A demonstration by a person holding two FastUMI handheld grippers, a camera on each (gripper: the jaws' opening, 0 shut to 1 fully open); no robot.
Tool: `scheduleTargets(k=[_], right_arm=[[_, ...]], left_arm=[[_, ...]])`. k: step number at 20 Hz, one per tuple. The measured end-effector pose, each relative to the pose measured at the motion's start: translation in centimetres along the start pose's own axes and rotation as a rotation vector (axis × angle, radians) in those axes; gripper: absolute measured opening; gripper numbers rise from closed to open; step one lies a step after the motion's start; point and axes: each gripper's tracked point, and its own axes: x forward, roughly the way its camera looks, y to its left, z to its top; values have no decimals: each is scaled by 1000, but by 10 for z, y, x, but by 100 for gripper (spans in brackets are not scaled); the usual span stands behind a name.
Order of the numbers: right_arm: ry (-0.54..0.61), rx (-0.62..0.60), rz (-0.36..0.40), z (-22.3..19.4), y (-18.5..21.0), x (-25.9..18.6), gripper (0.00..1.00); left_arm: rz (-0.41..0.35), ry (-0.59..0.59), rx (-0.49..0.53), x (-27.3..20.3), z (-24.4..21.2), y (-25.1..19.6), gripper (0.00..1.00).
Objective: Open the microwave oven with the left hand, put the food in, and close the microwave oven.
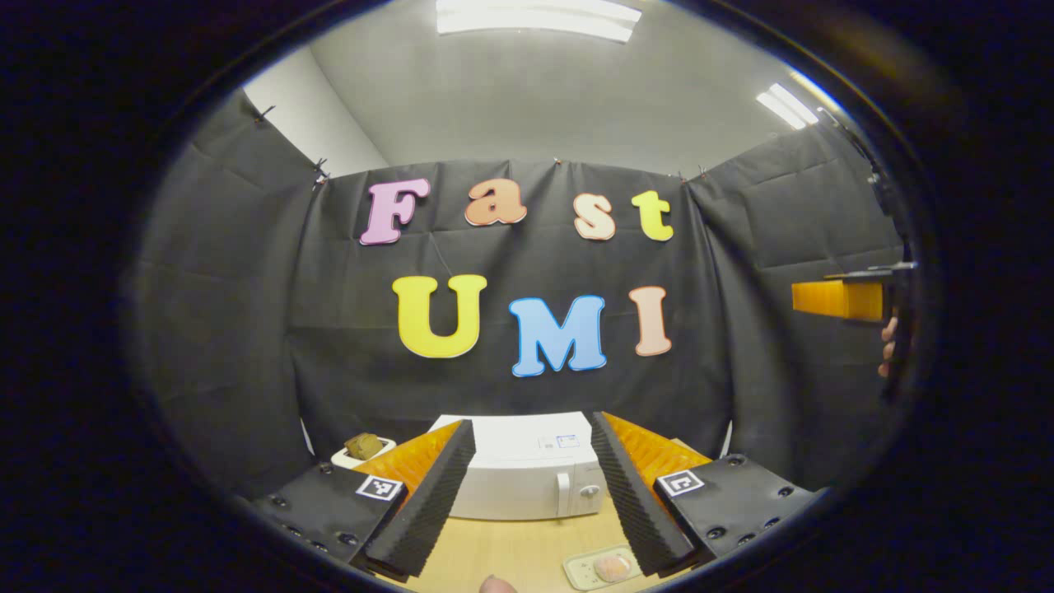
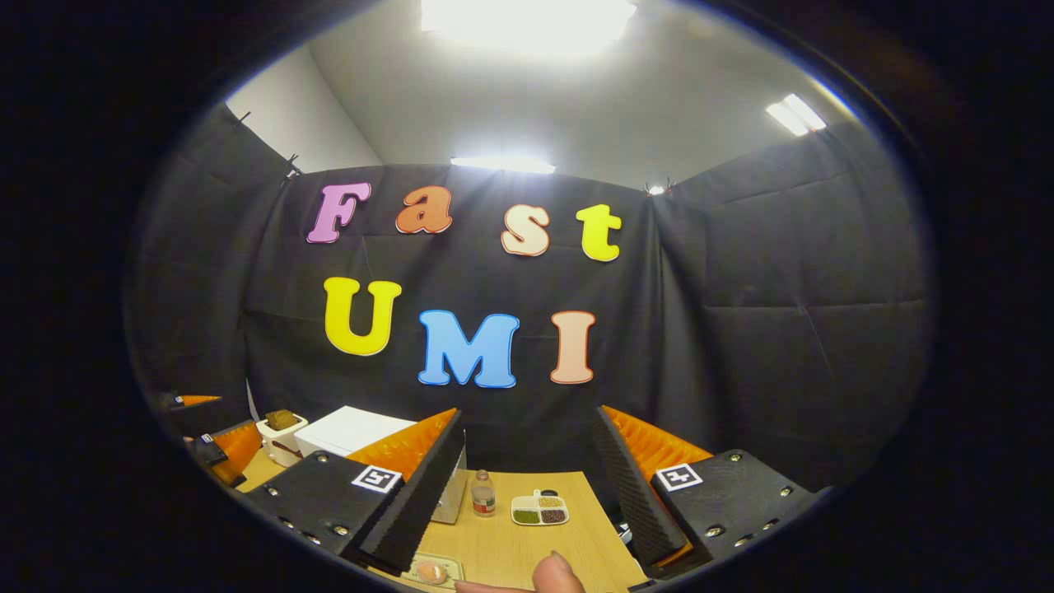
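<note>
I've got the left gripper (image 1: pixel 533 486) lined up dead ahead on the microwave oven (image 1: pixel 527 482): it sits framed between my fingers, farther back on the worktop (image 1: pixel 510 552), door shut, its vertical handle (image 1: pixel 563 492) and a round knob (image 1: pixel 589 491) at the right end of the front. Left fingers spread wide, holding nothing. The food, a pale round piece on a small tray (image 1: pixel 599 568), lies nearer to me than the oven, just inside the right finger. In the right gripper view the right gripper (image 2: pixel 527 486) is also spread and empty; the oven lies off to its left, partly behind its left finger, and the food tray (image 2: pixel 431 571) is low by that finger. So left hand is the nearer one to the door; I judge the move is straight forward, biased right to reach the handle.
</note>
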Motion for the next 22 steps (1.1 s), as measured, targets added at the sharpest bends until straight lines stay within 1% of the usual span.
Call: scheduleTargets(k=[1, 3, 6, 7, 9, 10, 11, 12, 13, 14, 15, 16, 18, 19, 20, 21, 22], right_arm=[[-2, -2, 11, 2, -3, 1, 96], [-14, -15, 10, 4, -18, 6, 96], [-16, -19, 45, -1, -24, 12, 96], [-11, -22, 38, -3, -29, 16, 96], [-1, -33, 9, -6, -34, 23, 96], [3, -40, -3, -8, -32, 26, 96], [5, -45, -28, -8, -32, 30, 96], [26, -47, -59, -12, -33, 35, 96], [40, -44, -73, -17, -30, 38, 96], [40, -43, -88, -17, -23, 42, 97], [38, -46, -110, -17, -22, 47, 96], [42, -49, -137, -20, -23, 52, 96], [68, -65, -153, -29, -17, 56, 96], [81, -77, -173, -29, -19, 60, 97], [104, -89, -183, -35, -22, 64, 96], [119, -105, -182, -40, -21, 67, 96], [133, -120, -199, -42, -25, 69, 97]], left_arm=[[6, 12, 9, 2, -10, -5, 94], [11, 18, 31, 8, -25, -19, 99], [22, 13, 75, 22, -44, -38, 99], [29, 14, 78, 27, -51, -41, 99], [22, 39, 45, 42, -73, -46, 94], [4, 52, 21, 51, -87, -51, 99], [-7, 71, 0, 63, -100, -52, 99], [-14, 88, -22, 74, -117, -47, 93], [-17, 93, -47, 85, -132, -44, 96], [-20, 103, -69, 97, -149, -40, 96], [-27, 114, -89, 108, -165, -39, 99], [-40, 131, -100, 118, -184, -41, 96], [-64, 147, -82, 139, -212, -44, 95], [-79, 159, -63, 149, -225, -49, 90], [-94, 183, -46, 157, -241, -54, 99], [-106, 192, -42, 165, -254, -57, 95], [-113, 212, -48, 171, -269, -61, 95]])
